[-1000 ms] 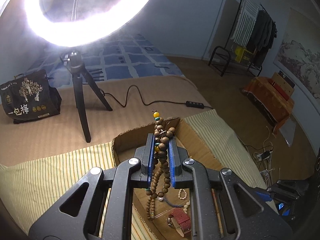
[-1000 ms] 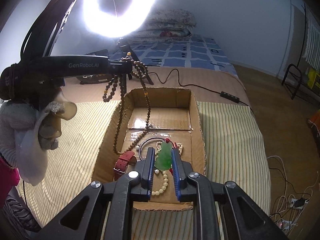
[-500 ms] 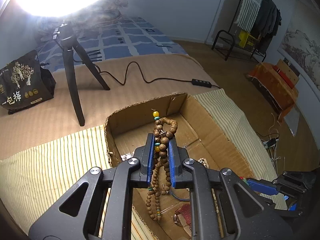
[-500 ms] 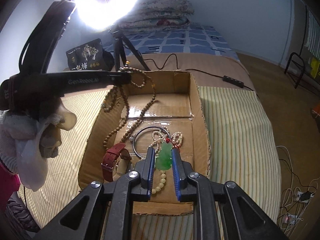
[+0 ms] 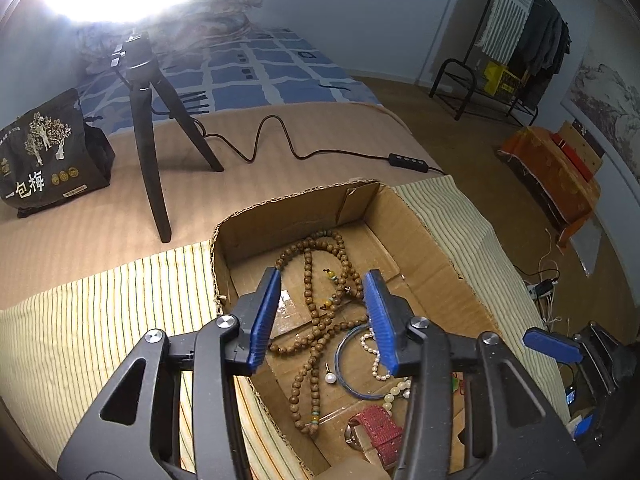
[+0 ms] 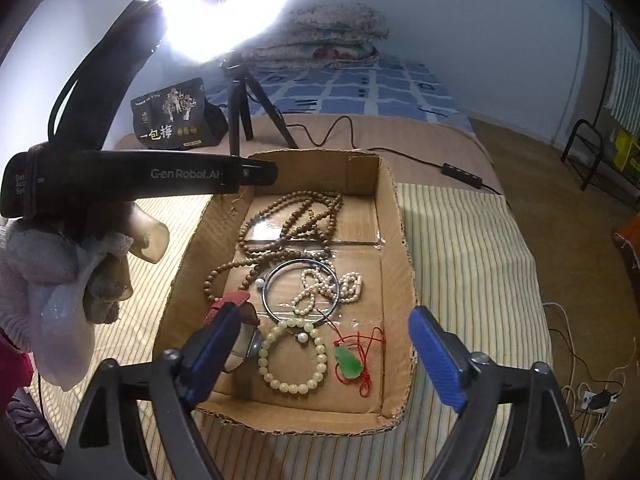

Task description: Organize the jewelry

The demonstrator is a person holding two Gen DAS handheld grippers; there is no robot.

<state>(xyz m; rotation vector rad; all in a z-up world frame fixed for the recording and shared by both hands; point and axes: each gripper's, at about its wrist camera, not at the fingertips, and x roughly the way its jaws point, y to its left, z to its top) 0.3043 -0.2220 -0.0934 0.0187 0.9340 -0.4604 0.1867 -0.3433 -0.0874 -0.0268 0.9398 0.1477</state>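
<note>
Wooden bead necklace [image 5: 316,288] lies in the cardboard box [image 5: 436,264] on the striped bed cover [image 6: 460,248], below both released hand-held grippers, left [image 5: 322,318] and right [image 6: 324,356]; ring light [image 6: 228,4] beyond.

Ring light [image 6: 228,4] w/ bed [image 5: 280,64]

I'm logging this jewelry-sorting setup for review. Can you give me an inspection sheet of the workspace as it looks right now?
Surface: striped cloth over a bed, carrying an open cardboard box.
Job's things: all inside the box: wooden bead necklace, metal bangle, pearl strand, cream bead bracelet, green pendant on red cord, red-strapped watch.
Clutter: black snack bag behind the box.
Grippers: left gripper open, above the necklace; right gripper open, above the box's near end.
Cables: black cable with inline switch, behind the box; a power strip on the floor.
Surroundings: ring light on tripod, folded bedding, clothes rack.
</note>
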